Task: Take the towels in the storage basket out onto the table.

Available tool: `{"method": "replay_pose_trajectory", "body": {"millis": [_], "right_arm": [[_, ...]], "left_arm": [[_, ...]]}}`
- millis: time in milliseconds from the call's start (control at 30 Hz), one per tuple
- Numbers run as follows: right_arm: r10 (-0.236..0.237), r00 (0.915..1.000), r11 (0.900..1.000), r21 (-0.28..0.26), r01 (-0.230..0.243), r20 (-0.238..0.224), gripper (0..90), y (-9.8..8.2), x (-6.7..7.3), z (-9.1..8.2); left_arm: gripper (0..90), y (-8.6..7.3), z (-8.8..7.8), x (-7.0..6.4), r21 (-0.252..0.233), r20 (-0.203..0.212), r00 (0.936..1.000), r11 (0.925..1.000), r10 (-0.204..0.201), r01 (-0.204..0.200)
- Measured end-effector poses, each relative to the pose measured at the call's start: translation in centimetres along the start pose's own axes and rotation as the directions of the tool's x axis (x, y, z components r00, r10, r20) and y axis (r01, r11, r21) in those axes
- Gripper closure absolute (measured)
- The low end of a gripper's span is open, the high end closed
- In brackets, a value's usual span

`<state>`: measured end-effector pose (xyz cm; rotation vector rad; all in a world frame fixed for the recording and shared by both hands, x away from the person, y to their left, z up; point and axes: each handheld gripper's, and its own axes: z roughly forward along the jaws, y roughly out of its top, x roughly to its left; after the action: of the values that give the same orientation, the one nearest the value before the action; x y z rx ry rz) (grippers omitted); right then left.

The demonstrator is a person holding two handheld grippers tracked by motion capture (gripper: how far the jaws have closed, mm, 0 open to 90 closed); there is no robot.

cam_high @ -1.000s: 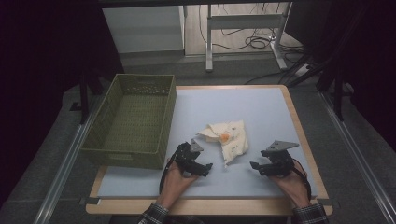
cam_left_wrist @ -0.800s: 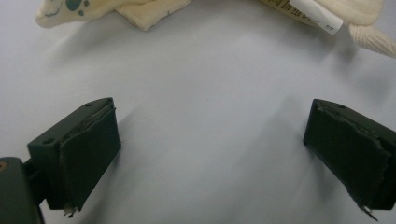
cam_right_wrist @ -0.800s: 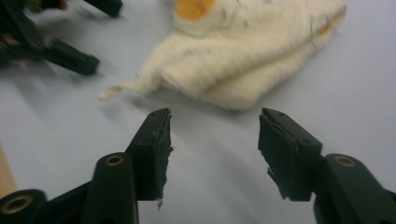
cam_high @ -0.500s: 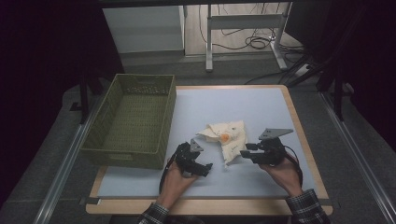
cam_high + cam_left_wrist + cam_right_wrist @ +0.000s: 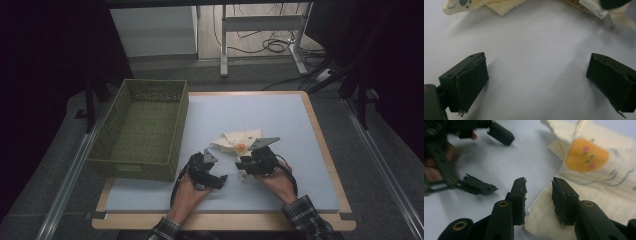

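Note:
A crumpled cream cloth with an orange face print lies on the pale blue mat. My right gripper sits at the cloth's near edge. In the right gripper view, the hem lies in the gap between its jaws. The jaws have just been closing and stand narrow, but the pads are not pressing the cloth. My left gripper rests on the bare mat to the left of the cloth, its jaws wide apart with nothing between them. The cloth's corner lies ahead of it.
A green woven basket stands on the left side of the table, close to the left hand. Bare mat stretches behind and to the right of the cloth. The wooden table edge runs along the right.
The right gripper has slid left across the mat to the cloth's near edge, and its jaws have narrowed. The left gripper and the cloth stay where they were.

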<state>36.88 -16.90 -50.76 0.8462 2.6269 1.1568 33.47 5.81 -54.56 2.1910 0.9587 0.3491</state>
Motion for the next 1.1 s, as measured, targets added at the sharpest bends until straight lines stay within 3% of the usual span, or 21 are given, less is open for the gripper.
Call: {"method": "replay_pose_trajectory", "body": {"millis": [133, 333, 433, 533, 633, 767, 900, 1100], "right_arm": [[-0.013, 0.9993, 0.999, 0.042, 0.011, 0.036, 63.0, -0.8, 0.0, 1.2], [-0.074, 0.9916, 0.997, 0.027, 0.072, 0.106, 78.8, -1.6, 0.5, 1.3], [-0.045, 0.996, 0.999, 0.022, 0.043, 0.077, 88.4, -1.7, 0.4, 1.1], [-0.006, 0.9981, 1.0, 0.028, 0.005, 0.061, 88.6, -1.6, 0.2, 0.8], [0.024, 0.9989, 1.0, -0.018, -0.023, 0.041, 88.8, -1.0, 0.0, -0.4], [0.034, 0.9975, 0.998, -0.062, -0.03, 0.063, 88.9, 0.1, -0.7, -2.4], [0.066, 0.9921, 0.993, -0.104, -0.055, 0.106, 88.9, 0.9, -2.5, -4.8], [0.11, 0.9817, 0.987, -0.137, -0.089, 0.155, 89.0, 1.2, -4.9, -6.9]], "left_arm": [[3.6, 0.0, 0.0, 0.0, -0.001, 0.0, 1.0, 1.0, 0.0, 0.0], [3.6, 0.0, 0.0, 0.0, -0.003, -0.001, 1.0, 1.0, -0.002, 0.002], [3.6, 0.0, 0.0, 0.0, -0.002, -0.001, 1.0, 1.0, -0.001, 0.001], [3.6, 0.0, 0.0, 0.0, -0.002, 0.0, 1.0, 1.0, -0.002, 0.002], [3.6, 0.0, 0.0, 0.0, -0.002, -0.001, 1.0, 1.0, -0.001, 0.001], [3.6, 0.0, 0.0, 0.0, -0.004, -0.001, 1.0, 1.0, -0.001, 0.001], [3.6, 0.0, 0.0, 0.0, -0.005, -0.001, 1.0, 1.0, -0.002, 0.002], [3.6, 0.0, 0.1, 0.0, -0.007, -0.001, 1.0, 1.0, -0.005, 0.005]]}}
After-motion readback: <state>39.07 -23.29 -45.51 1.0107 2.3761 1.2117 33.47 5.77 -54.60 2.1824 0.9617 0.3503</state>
